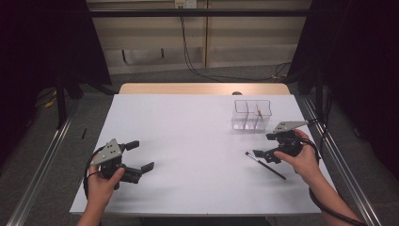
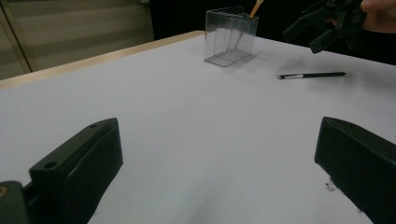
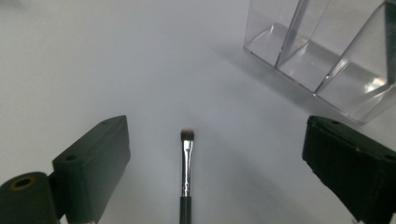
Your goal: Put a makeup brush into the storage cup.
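High view: right gripper (image 1: pixel 265 149) spread, low over makeup brush (image 1: pixel 265 165); left gripper (image 1: pixel 139 155) spread, near table (image 1: pixel 188 141).

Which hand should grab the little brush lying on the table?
The right one. Its tongs are open with the brush lying between the jaws, not yet pinched. The left tongs are far across the table from it.

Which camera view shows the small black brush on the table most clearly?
The right gripper view: the brush lies close, bristles and silver ferrule sharp, between the open jaws. The high view shows its whole length as a thin line. The left gripper view shows it far off, lying flat.
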The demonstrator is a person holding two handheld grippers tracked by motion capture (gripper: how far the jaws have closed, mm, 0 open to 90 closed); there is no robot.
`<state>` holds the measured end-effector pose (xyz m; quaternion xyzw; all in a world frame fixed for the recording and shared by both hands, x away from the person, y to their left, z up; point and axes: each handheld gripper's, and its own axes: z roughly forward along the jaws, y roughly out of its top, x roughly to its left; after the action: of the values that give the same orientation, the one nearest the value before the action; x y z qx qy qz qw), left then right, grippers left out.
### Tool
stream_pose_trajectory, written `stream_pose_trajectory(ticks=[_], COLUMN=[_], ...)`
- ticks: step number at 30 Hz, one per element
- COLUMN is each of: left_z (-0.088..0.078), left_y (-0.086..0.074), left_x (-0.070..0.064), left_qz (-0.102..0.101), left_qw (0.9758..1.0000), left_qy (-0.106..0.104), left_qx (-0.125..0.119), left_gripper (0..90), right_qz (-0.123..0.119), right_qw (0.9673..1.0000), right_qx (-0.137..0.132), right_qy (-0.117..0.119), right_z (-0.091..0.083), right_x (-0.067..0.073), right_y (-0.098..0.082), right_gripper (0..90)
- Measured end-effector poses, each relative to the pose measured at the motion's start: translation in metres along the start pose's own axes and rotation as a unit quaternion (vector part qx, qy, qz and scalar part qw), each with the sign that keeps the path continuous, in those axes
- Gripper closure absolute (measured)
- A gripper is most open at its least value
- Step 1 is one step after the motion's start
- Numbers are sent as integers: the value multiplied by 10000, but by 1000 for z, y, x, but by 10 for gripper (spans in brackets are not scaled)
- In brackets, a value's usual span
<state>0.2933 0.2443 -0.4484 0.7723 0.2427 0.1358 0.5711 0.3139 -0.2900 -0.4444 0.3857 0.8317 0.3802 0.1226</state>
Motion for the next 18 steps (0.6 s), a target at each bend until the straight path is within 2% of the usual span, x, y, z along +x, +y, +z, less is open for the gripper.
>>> stream_pose_trajectory(ticks=[4,8,18], left_z=[0,0,0], left_y=[0,0,0], left_x=[0,0,1], left_qz=[-2,2,3], left_qw=[10000,10000,10000], left_qy=[-22,-13,-9], left_qx=[-1,6,4], left_gripper=[8,8,8], right_qz=[-68,-150,-300], right_qw=[9991,9972,9893], right_qx=[424,735,1428], right_qy=[40,51,-31], right_z=[4,7,11], right_x=[1,1,-5], right_y=[3,6,12], right_gripper=[84,93,125])
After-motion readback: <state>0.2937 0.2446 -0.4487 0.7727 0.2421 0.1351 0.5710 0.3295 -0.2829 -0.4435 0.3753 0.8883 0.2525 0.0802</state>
